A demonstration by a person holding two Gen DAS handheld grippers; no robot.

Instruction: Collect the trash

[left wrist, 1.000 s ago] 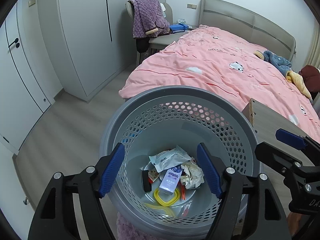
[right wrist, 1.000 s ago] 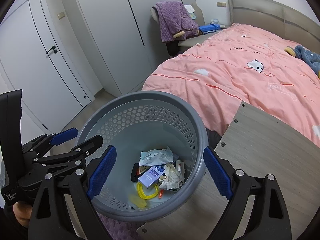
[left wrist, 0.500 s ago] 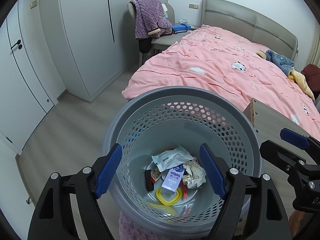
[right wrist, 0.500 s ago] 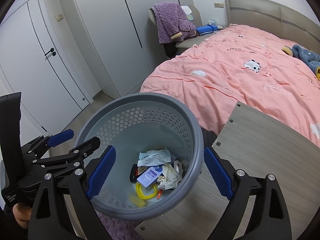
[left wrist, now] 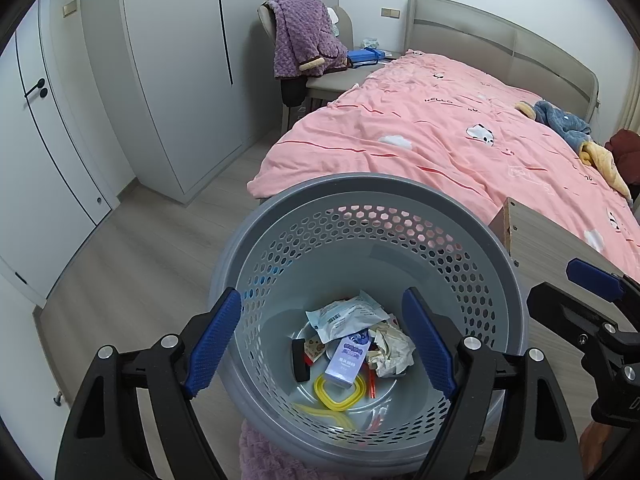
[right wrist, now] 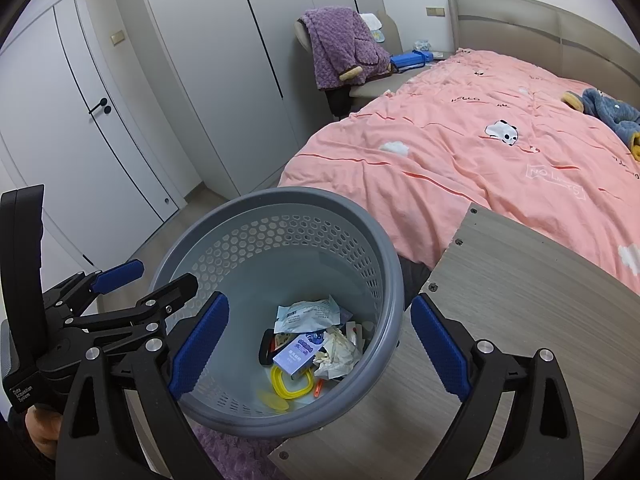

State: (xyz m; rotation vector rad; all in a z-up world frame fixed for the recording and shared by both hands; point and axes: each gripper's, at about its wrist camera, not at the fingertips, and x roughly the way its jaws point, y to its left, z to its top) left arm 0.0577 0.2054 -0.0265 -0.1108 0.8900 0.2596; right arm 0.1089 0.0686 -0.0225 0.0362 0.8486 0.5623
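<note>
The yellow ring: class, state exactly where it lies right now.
The yellow ring lies on the floor of the grey basket, toward the near side, partly under the small purple box and beside the crumpled paper.

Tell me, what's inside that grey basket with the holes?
In the grey basket: a white wrapper, a small purple box, crumpled tissue, a yellow ring and a black item. Whatever lies beneath them is hidden.
</note>
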